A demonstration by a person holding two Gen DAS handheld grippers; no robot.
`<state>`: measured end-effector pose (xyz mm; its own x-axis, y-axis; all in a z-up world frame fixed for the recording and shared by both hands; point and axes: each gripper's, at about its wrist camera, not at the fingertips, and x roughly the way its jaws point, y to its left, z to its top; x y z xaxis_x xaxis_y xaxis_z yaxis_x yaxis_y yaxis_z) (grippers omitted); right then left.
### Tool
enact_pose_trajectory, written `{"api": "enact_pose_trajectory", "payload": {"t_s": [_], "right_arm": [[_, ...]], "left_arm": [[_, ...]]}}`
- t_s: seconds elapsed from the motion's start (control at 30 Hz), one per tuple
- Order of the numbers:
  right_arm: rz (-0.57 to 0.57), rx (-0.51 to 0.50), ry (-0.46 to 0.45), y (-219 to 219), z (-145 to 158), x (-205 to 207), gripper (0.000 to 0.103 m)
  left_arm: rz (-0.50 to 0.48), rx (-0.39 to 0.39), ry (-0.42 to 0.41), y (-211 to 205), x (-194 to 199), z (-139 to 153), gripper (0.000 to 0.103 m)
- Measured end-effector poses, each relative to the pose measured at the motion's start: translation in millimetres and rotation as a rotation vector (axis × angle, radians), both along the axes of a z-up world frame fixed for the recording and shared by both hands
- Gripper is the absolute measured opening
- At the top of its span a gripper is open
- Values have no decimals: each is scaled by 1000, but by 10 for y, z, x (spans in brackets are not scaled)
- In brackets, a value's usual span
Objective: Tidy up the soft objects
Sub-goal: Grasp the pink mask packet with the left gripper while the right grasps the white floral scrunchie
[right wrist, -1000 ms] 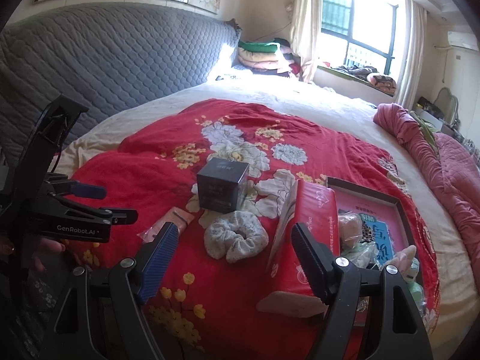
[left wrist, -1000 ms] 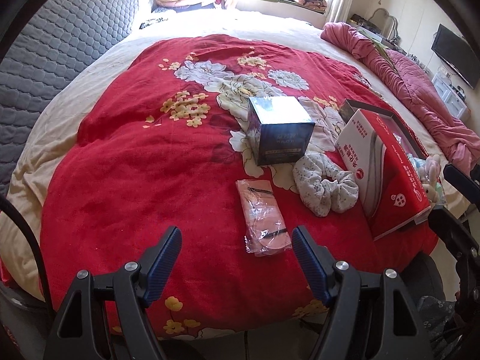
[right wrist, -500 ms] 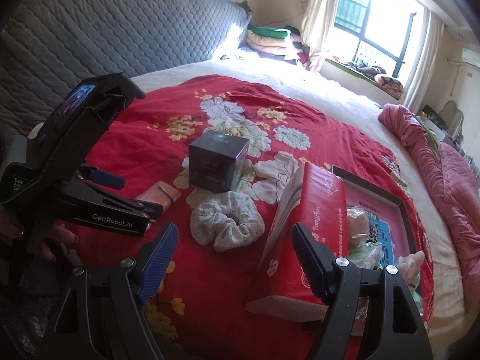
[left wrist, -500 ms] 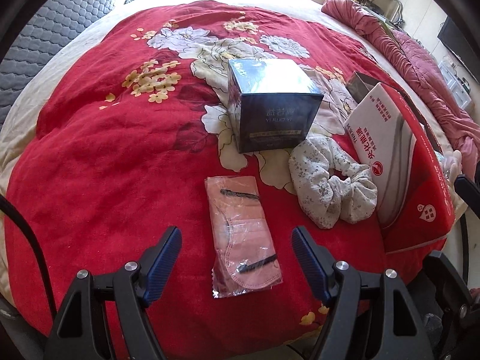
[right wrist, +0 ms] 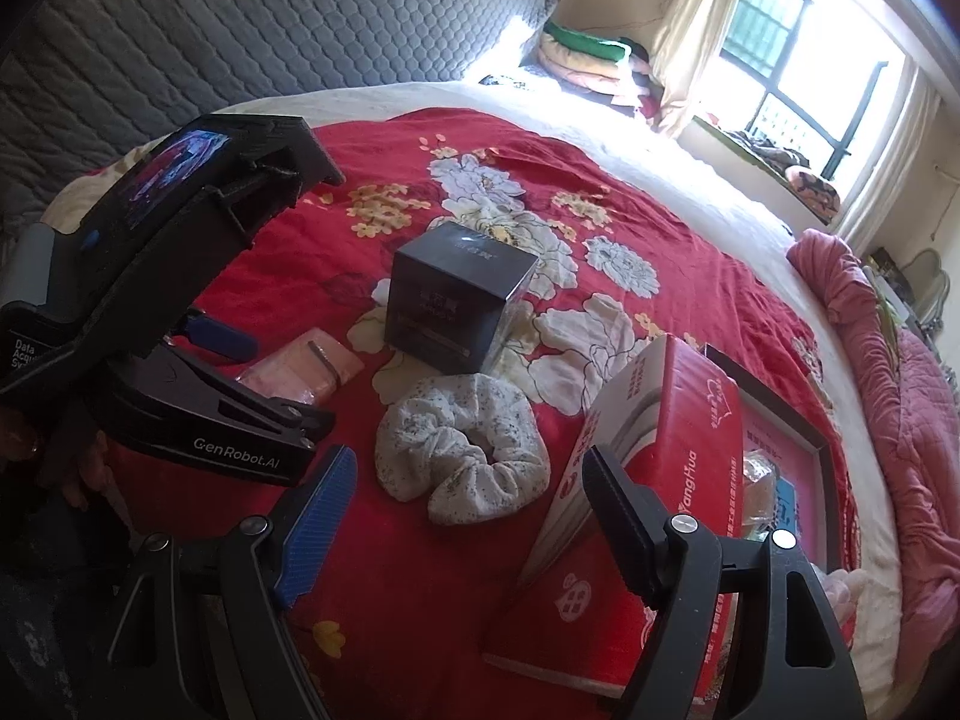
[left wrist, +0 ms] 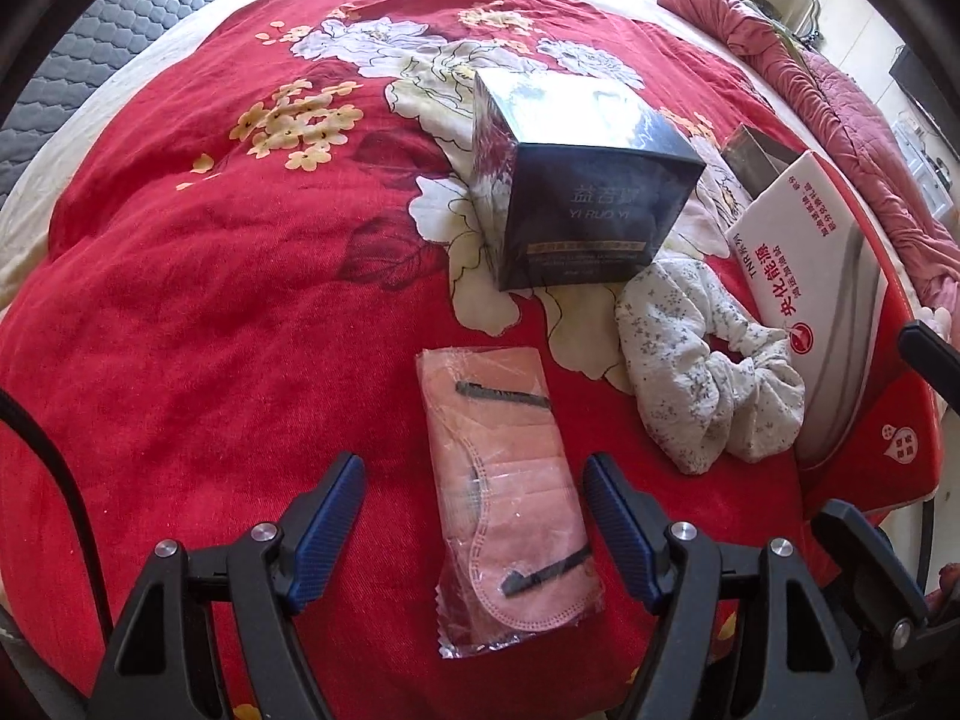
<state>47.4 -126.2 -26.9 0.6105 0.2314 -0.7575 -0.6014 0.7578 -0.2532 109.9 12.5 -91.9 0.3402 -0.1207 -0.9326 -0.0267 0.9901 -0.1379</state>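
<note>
Spread over the bed, a red flowered quilt (left wrist: 180, 330) carries the things near its front edge. Both jaws of the left gripper (left wrist: 474, 516) are held wide, empty, straddling the pink mask packet (left wrist: 504, 498) without touching it; the right gripper (right wrist: 468, 504) is likewise wide and empty, near the white scrunchie (right wrist: 462, 450). Slipping is judged likely, since the crinkled clear wrapper looks slick and flat, and quilt cloth could be pinched instead.

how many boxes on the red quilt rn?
2. A dark box sits mid-quilt among the white flowers; an open red and white box lies to its right near the bed edge, lid propped up. Others may be hidden behind that lid.
</note>
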Motion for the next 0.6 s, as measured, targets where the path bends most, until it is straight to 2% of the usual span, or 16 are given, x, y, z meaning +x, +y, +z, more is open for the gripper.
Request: {"api": "enact_pose_trajectory", "payload": {"t_s": [0.13,0.3,0.4,0.5,0.6], "right_arm": [[34,-65,14,146,-120,71,79],[79,-156,35,348,-337,132,79],[71,-174,46,415,-445,213,79],[53,-168,75,460,-525,314,79],[34,-208,77,526,-617,409,79]], "left_arm": [[3,-26,-2,93,31,-29,65],[18,-61,-5,242,56,-38,45],[25,-87,3,338,84,-66,35],[35,-130,3,417,84,-67,33],[23,-119,-3,395,89,-69,33]]}}
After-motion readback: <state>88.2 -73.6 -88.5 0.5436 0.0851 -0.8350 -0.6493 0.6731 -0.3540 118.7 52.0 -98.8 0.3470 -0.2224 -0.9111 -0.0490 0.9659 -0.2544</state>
